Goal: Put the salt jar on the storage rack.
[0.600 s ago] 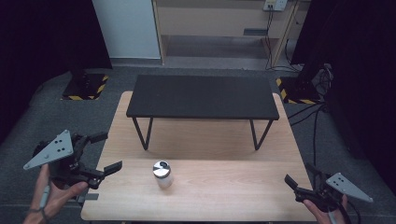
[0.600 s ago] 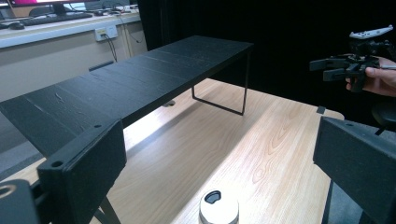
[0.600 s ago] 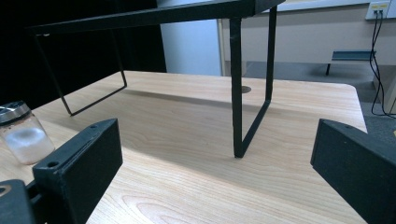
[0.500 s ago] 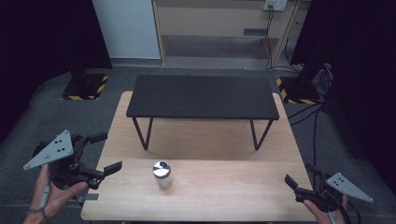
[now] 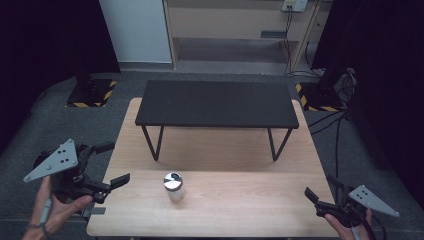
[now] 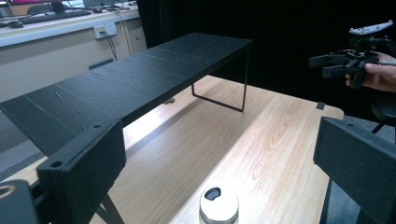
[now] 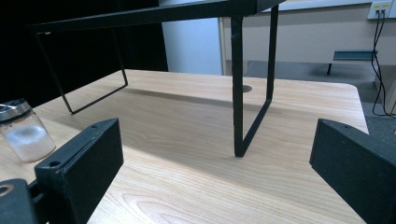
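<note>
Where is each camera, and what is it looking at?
High view: above the near side, looking down on the table; both hands, left gripper, right gripper.
Left gripper view: rides the left gripper, looks across the jar at the shelf; own open jaws, the other hand.
Right gripper view: low, looks past the shelf's leg; own open jaws.
All share the jar and shelf.

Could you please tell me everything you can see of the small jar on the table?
The jar is small, with clear walls, white contents (powder, by the look) filling much of it, and a silvery lid with a dark opening on top. It stands upright on the wooden table, in front of the black shelf, nearer the left gripper. Neither gripper touches it; both are open.
</note>
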`<control>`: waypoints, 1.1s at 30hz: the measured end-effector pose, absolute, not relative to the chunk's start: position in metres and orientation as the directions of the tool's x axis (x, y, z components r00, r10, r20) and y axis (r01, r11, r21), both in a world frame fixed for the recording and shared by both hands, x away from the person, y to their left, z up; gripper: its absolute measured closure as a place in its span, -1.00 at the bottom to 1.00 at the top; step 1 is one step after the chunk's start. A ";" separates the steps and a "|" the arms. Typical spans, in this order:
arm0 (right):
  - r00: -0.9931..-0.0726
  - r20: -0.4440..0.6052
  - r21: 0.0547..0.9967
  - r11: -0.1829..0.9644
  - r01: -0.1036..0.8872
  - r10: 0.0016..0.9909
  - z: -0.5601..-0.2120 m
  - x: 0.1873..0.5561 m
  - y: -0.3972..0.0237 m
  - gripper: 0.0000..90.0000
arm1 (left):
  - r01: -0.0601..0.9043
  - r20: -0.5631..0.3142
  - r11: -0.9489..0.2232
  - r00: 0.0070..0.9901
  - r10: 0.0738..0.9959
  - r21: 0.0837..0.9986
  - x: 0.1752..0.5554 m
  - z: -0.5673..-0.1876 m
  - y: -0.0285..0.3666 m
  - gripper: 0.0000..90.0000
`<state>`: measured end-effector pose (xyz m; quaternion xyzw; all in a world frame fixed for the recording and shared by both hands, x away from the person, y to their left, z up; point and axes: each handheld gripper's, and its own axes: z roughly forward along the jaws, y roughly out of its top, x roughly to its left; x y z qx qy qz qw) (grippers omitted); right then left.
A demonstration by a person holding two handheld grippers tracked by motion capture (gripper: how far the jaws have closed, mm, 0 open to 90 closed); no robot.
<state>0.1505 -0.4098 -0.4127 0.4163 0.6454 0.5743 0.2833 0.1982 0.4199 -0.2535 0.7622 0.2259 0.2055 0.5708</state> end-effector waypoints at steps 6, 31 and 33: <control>-0.497 0.111 0.977 -0.003 0.213 0.861 -0.413 0.151 -0.410 -0.94 | 0.115 0.062 -0.266 0.816 0.575 0.957 0.199 -0.249 0.419 -0.97; -0.512 0.098 0.975 0.022 0.223 0.854 -0.412 0.154 -0.407 -0.93 | 0.163 0.055 -0.373 0.859 0.509 0.913 0.226 -0.254 0.408 -0.95; -0.512 0.097 0.975 0.023 0.223 0.853 -0.412 0.154 -0.407 -0.93 | 0.160 0.062 -0.384 0.860 0.507 0.909 0.227 -0.254 0.407 -0.95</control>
